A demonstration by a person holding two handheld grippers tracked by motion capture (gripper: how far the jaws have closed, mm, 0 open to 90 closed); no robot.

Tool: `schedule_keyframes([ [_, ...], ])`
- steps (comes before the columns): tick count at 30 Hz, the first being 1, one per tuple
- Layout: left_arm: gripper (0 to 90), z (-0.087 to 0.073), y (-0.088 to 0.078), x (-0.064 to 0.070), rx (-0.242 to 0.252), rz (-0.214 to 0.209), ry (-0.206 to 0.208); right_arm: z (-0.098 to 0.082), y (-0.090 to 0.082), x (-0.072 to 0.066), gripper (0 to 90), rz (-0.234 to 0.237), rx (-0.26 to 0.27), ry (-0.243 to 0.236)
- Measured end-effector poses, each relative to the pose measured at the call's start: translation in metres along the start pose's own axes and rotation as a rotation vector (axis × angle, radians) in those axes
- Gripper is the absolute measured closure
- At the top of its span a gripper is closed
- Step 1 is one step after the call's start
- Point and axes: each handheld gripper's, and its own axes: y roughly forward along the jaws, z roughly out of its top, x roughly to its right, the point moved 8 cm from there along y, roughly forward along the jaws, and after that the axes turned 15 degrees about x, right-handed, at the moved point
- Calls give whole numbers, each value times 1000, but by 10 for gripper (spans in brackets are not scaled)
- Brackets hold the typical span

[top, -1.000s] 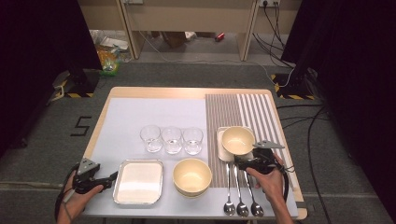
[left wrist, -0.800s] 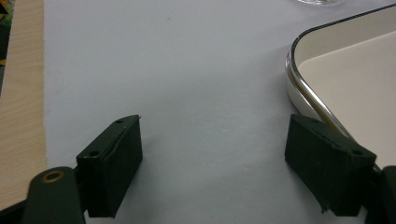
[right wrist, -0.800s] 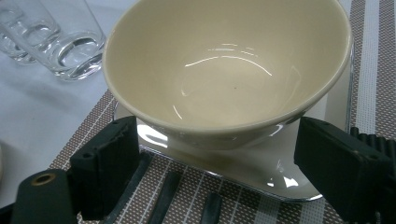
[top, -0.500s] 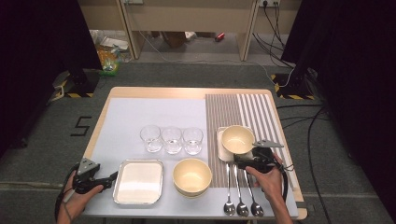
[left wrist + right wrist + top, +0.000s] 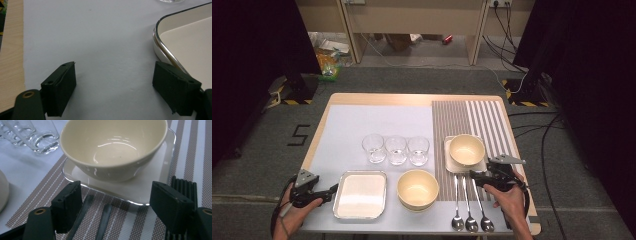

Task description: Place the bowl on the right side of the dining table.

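Observation:
My right gripper (image 5: pixel 474 179) (image 5: pixel 116 187) hovers low over the striped mat, just in front of a square white plate (image 5: pixel 451 163) (image 5: pixel 150 187) that carries a cream bowl (image 5: pixel 467 149) (image 5: pixel 113 145). It is open and its jaws have just been closing a little. Two dark spoon handles (image 5: pixel 105 217) lie on the mat between them, untouched. Three spoons (image 5: pixel 469 212) lie side by side below that plate. My left gripper (image 5: pixel 331 190) (image 5: pixel 113 75) rests open on the white mat, just left of a steel-rimmed tray (image 5: pixel 360 194) (image 5: pixel 160 47), with nothing between its fingers.
A second cream bowl (image 5: pixel 417 188) sits right of the tray. Three clear glasses (image 5: pixel 395 149) stand in a row mid-table. A dark ridged thing (image 5: pixel 183 186) lies right of the plate. The striped mat (image 5: pixel 472 117) covers the table's right part.

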Motion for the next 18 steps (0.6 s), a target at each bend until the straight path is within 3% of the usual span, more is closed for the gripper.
schedule_keyframes([
  [18, 179, 0, 0, 0, 0, 0, 0, -8, -15, -2, 303, 17, -11, -15],
])
